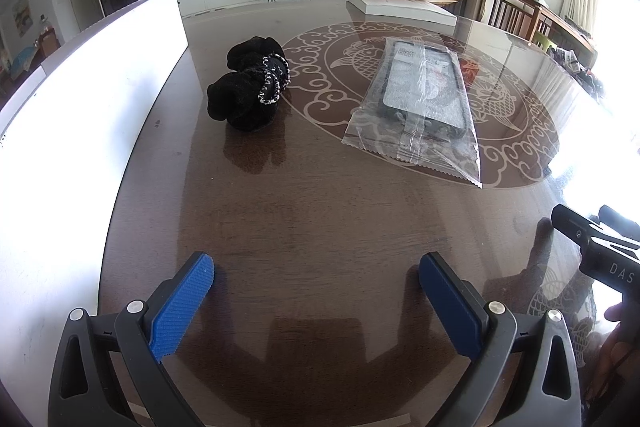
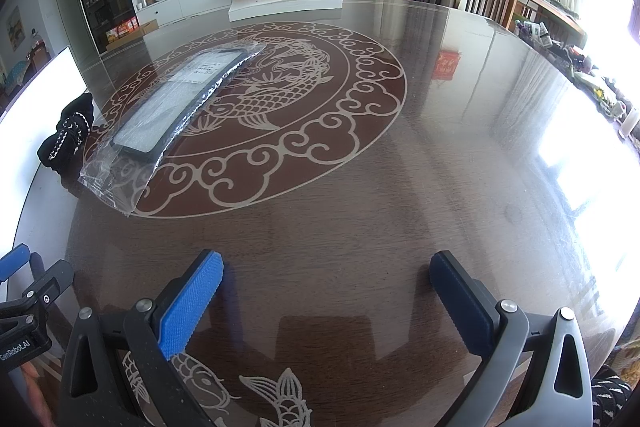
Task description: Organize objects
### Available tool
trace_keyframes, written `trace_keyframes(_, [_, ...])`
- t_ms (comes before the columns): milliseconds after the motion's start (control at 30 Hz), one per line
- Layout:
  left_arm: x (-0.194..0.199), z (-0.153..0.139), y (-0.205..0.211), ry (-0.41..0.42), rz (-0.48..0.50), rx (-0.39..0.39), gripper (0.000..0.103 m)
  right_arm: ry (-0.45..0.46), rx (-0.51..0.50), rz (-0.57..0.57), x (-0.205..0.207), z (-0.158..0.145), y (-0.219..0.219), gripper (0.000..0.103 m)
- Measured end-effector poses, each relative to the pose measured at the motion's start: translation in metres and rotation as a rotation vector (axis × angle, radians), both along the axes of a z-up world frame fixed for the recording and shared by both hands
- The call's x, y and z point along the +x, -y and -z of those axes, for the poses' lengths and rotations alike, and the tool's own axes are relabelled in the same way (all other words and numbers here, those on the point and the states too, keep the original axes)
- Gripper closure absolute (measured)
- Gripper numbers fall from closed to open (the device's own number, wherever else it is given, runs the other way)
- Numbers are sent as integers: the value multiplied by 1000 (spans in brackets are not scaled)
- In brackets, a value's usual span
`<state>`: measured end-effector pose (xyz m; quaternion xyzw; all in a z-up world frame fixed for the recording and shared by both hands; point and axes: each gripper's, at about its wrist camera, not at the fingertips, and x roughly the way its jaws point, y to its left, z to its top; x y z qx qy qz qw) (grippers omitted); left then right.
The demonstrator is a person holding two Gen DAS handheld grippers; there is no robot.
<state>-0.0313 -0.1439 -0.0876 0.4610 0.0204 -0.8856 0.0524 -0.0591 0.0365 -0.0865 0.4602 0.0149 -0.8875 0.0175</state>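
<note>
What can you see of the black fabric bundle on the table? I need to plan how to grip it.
The black fabric bundle looks soft and velvety, bunched into two puffy lobes, with a black-and-white braided cord wound around its middle. It rests on the glossy table, left of the bagged phone case and apart from it, near a white box. Neither gripper touches it.

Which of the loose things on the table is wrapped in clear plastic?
The flat phone case, lying on the fish pattern. The black fabric bundle beside it is bare.
</note>
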Motion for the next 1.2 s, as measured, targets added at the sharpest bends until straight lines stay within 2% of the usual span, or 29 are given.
trace_keyframes(400, [11,1,1,-12,25,1,0,4,3,-7,0,-1,1,0])
trace_keyframes(467, [11,1,2,-14,24,2,0,52,-1,-26,-6,-3,4,0])
trace_keyframes(600, [11,2,0,-15,19,2,0,50,-129,-44,-27,-25,20,0])
trace_keyframes(700, [11,1,0,-14,19,3,0,86,-164,-103,-68,-36,60,0])
trace_keyframes(800, [11,1,0,-14,19,4,0,130,-158,-140,-118,-34,105,0])
trace_keyframes(933, [11,1,-1,-15,19,3,0,270,-99,-47,-168,-8,137,0])
trace_keyframes(1000, [10,1,-2,-16,19,3,0,260,-29,-43,-175,-4,148,0])
trace_keyframes(1033, [10,2,-2,-15,19,3,0,255,13,-68,-175,-2,154,0])
trace_keyframes(1100, [10,1,-2,-16,19,3,0,228,27,-143,-169,-2,156,0])
trace_keyframes(1133, [10,1,-2,-16,19,3,0,210,28,-172,-164,-2,153,3])
trace_keyframes(1200, [9,1,-3,-16,19,3,0,172,29,-203,-152,-6,139,15])
